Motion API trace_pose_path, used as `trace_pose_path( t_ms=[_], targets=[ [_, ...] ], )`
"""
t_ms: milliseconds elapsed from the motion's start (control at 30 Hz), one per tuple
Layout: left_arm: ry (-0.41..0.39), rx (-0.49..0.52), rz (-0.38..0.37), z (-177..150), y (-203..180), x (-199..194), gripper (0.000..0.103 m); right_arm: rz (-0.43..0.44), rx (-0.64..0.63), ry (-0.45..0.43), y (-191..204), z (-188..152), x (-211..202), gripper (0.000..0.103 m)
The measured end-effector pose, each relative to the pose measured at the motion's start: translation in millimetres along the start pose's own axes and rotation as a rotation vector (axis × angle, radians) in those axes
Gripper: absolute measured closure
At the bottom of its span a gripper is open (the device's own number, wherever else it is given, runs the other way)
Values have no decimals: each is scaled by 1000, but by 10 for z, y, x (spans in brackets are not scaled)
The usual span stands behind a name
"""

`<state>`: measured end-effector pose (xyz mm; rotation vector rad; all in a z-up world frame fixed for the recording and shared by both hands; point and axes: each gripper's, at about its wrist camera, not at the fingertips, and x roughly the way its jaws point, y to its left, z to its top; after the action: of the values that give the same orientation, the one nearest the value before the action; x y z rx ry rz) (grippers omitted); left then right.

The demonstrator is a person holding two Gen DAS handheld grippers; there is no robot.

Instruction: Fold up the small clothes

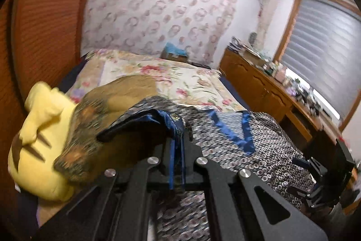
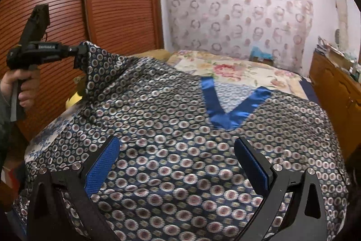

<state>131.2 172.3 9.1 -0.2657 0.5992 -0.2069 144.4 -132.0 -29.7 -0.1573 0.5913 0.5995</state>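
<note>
Cloth fills my view: my left tongs [image 2: 77, 53] pinch the shirt [image 2: 180, 139] at a lifted edge; my right tongs [image 2: 177, 164] gape empty over it on the bed [image 2: 248, 71].

Bed [image 2: 302, 83]: you have it running away from you toward the patterned wall, with dark blue showing at its right edge.
Quilt [image 2: 237, 70]: your floral cover lies flat over the far half of the bed.
Garment [image 2: 171, 146]: your ring-patterned top with the blue V-neck is spread on the near half.
Yellow cushion [image 1: 42, 134]: it sits at the bed's left side, just beside your garment.
Brown cushion [image 1: 94, 125]: it leans against the yellow one.
</note>
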Motion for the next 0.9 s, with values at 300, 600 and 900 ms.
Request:
trace_pose_path(
  t_ms=[300, 600, 900],
  targets=[
    [102, 182, -30, -23, -795, 303, 101, -32, 29, -6, -182, -65, -126, 0],
    [58, 220, 24, -147, -798, 16, 77, -39, 33, -5, -230, -23, -84, 0],
    [14, 182, 94, -337, -478, -268, 64, 19, -62, 15, -36, 230, 199, 2]
  ],
)
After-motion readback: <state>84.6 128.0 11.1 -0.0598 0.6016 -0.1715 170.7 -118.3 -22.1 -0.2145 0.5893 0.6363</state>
